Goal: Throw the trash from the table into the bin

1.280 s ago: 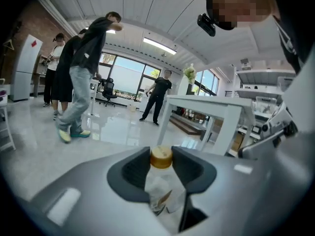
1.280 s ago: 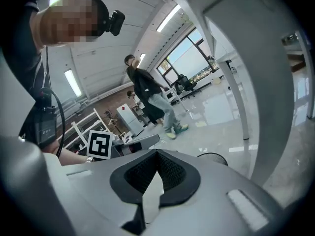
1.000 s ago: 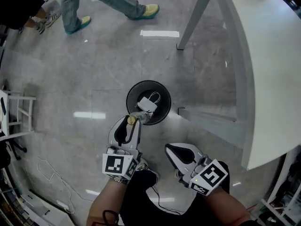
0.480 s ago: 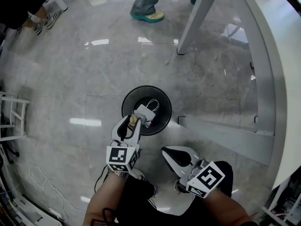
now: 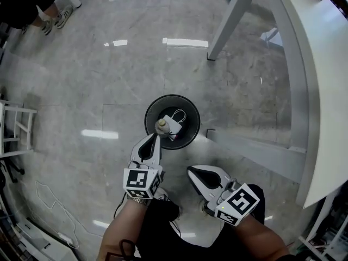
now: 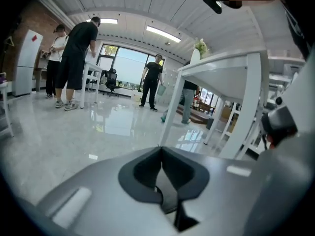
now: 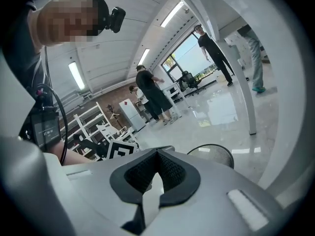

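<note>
White-shelled left gripper [image 5: 155, 139] hangs just beside the rim of the bin [image 5: 191, 112], jaws together on nothing. A tan-capped scrap [image 5: 161, 125] lies inside the bin, against a paper bag [image 5: 176, 119]. My right gripper [image 5: 191, 171] is likewise closed and empty. I judge the drop complete; the clean move is to lift straight clear of the rim, then swing toward the table [image 5: 326, 64].
</note>
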Motion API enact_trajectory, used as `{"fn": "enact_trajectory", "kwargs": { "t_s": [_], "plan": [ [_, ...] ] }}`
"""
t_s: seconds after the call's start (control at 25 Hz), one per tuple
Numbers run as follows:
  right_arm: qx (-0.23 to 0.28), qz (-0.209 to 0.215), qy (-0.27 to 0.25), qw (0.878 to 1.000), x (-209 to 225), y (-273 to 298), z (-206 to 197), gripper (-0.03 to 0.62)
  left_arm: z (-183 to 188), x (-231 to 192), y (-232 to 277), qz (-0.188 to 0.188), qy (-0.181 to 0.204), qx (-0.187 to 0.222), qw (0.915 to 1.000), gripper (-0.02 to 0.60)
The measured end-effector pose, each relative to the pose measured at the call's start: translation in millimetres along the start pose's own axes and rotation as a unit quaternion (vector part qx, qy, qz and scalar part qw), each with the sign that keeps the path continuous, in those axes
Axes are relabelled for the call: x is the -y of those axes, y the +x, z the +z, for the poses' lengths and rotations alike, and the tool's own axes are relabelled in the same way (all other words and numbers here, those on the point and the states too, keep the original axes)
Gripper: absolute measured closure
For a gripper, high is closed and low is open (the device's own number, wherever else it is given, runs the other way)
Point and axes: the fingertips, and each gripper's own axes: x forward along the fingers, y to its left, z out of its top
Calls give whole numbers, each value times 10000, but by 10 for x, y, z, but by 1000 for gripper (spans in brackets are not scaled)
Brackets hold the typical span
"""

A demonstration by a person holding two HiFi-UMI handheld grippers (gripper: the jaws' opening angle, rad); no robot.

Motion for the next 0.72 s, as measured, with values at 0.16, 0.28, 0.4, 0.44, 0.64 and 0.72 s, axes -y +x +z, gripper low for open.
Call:
{"fn": "enact_trajectory", "kwargs": {
  "t_s": [0.16, 0.28, 0.4, 0.44, 0.64, 0.72],
  "plan": [
    [-180, 117, 144, 9997, -389, -204, 261, 595, 358, 164, -474, 32, -156, -149, 9998, 574],
    [-286, 199, 211, 9992, -745, -339, 560, 595, 745, 257, -895, 82, -284, -167, 9994, 574],
    [-333, 213, 270, 9989, -1063, -474, 908, 595, 1162, 374, -1297, 99, -394, -160, 9990, 574],
    [-331, 209, 283, 9988, -1158, -520, 1030, 595, 1298, 423, -1418, 89, -425, -161, 9989, 574],
    [-286, 148, 206, 9993, -1579, -726, 1638, 595, 1980, 700, -1968, -95, -479, -171, 9987, 574],
    [-259, 132, 125, 9995, -1704, -793, 1852, 595, 2238, 814, -2143, -184, -473, -151, 9986, 574]
  ]
}}
